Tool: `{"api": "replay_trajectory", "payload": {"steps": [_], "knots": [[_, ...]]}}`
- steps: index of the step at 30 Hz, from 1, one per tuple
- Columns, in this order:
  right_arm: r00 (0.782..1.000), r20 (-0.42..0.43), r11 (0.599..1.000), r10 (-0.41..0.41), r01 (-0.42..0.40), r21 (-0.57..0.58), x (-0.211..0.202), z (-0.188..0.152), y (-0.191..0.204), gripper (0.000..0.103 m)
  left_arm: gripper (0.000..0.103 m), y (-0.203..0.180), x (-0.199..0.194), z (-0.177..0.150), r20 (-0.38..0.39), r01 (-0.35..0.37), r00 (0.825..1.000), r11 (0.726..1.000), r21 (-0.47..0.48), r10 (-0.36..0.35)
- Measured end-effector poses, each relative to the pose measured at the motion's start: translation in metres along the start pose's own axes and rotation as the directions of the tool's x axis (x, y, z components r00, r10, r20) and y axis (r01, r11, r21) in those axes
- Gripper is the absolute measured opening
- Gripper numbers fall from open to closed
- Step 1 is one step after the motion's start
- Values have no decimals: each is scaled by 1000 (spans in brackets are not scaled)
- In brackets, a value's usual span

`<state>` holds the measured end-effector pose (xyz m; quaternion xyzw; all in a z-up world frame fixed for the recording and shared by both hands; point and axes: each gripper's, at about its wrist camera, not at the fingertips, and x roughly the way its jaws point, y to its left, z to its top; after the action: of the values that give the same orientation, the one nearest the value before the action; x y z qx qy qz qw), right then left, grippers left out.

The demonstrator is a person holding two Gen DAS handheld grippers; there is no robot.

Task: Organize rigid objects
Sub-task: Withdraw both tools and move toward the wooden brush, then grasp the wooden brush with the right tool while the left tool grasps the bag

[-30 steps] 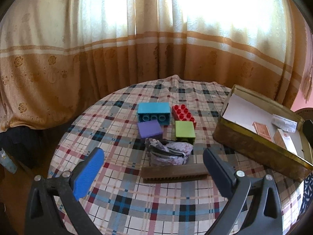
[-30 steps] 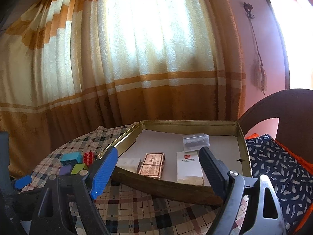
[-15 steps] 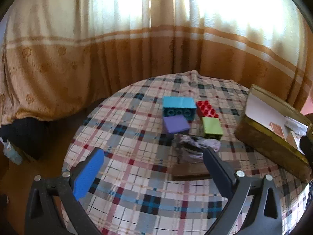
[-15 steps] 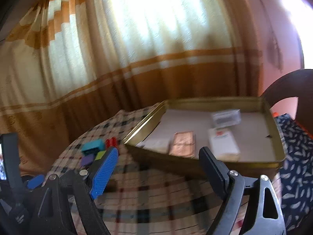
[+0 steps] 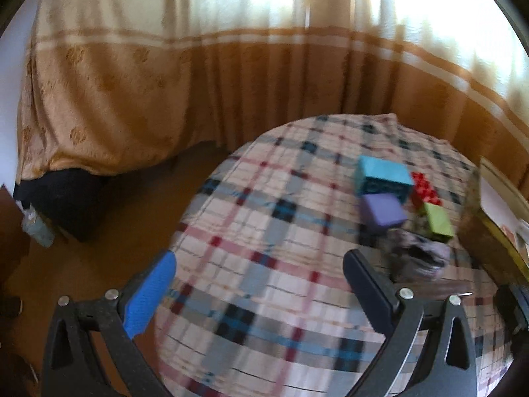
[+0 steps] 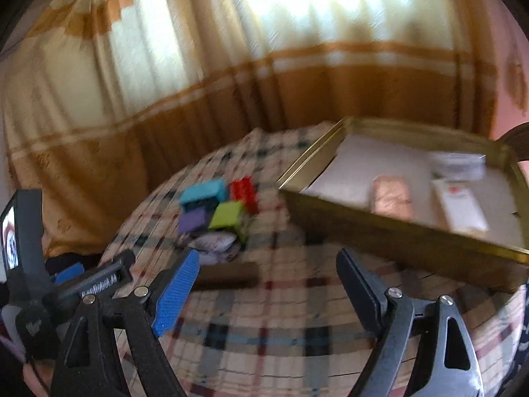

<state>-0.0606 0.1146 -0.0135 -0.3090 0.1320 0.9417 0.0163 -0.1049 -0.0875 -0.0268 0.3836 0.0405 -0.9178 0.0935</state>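
Curtains in cream and orange hang behind a round desk (image 6: pixel 264 330) covered with a plaid cloth. Both views are blurred. Left gripper (image 5: pixel 258 287): jaws wide, nothing between them, pointing at bare cloth near the desk's left edge. Right gripper (image 6: pixel 266 281): jaws wide, also holding nothing, above the cloth in front of the tin.

Task objects: 4 toy bricks grouped near the desk's middle, namely a blue brick (image 6: pixel 202 192), a red brick (image 6: pixel 244 192), a purple brick (image 6: pixel 193 220) and a green brick (image 6: pixel 228 215). Just in front of them lies a crumpled grey pouch (image 6: pixel 215 243), and nearer the cameras a dark flat bar (image 6: pixel 228 273); what the bar is cannot be told.

Container: a gold tin tray (image 6: pixel 396 241) at the right, lined with pale paper. It holds a copper-coloured packet (image 6: pixel 391 197), a white box (image 6: pixel 459 208) and a clear wrapped packet (image 6: pixel 458 165); much of its floor is bare.

Likely risks: the bricks touch or nearly touch one another, so wide jaws closing on 1 could nudge its neighbours or catch the pouch. The 2 grippers work close together and could collide. A brick carried low might strike the tray's near wall.
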Motion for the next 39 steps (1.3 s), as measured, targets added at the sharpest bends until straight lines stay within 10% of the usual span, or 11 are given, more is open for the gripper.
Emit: {"api": "replay_trajectory", "payload": {"steps": [8,16,19,25,31,39], "knots": [[972,-214,988,95,-118,-99,44,-4,34,87,102,15,14,-3,-66,-16,998,999,-37,13],[966,-213,984,146,-165,-74,57,15,20,87,102,13,19,-5,-100,-10,995,1000,-25,7],[930,-272,966,247,-259,-11,66,13,19,87,102,17,21,-5,-111,-6,994,999,-35,2],[786,-367,866,498,-473,163,60,-1,21,87,102,24,24,-5,-131,-8,991,997,-73,-2],[907,-312,931,284,-338,-134,40,1,39,78,102,26,26,-6,-143,-20,990,995,-94,6],[878,-393,886,274,-390,-252,69,-3,72,40,102,30,30,-8,-158,-38,987,993,-114,20]]}}
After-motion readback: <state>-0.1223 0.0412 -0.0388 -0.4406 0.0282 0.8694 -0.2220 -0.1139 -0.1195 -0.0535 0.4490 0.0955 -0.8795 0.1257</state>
